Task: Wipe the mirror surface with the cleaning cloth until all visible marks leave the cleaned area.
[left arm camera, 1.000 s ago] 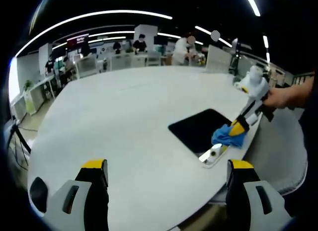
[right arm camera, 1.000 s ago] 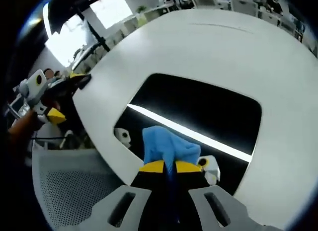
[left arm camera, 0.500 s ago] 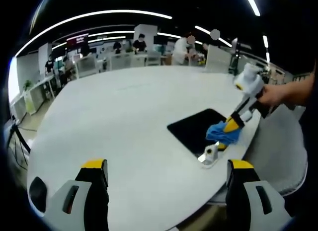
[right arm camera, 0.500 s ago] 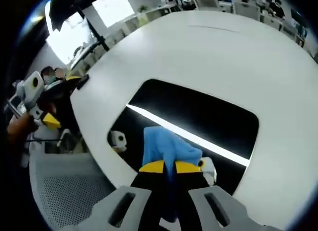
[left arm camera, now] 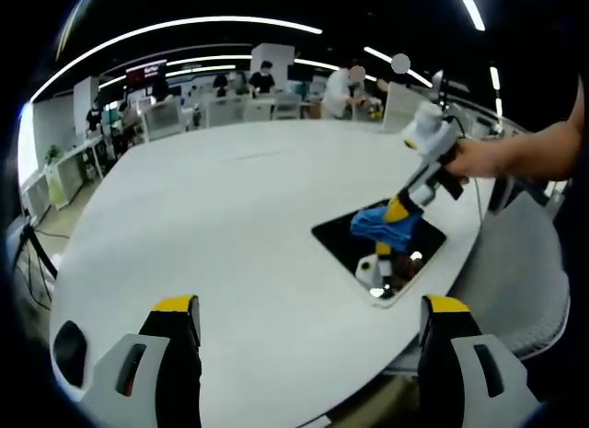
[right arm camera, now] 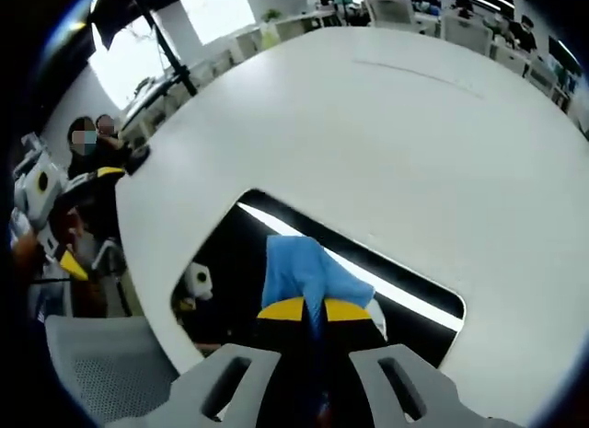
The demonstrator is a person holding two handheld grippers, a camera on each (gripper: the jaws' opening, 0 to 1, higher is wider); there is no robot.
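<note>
Right gripper (right arm camera: pixel 315 310) clamped on blue cloth (right arm camera: pixel 299 271), pressed to mirror (left arm camera: pixel 368 246) lying flat near table (left arm camera: pixel 230 216) edge; left gripper (left arm camera: pixel 308 308) agape, empty, well apart; advised: even pressure, overlapping passes, cloth kept flat.

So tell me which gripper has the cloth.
The right gripper, shut on the blue cloth over the mirror. The left gripper is open, holding nothing.
</note>
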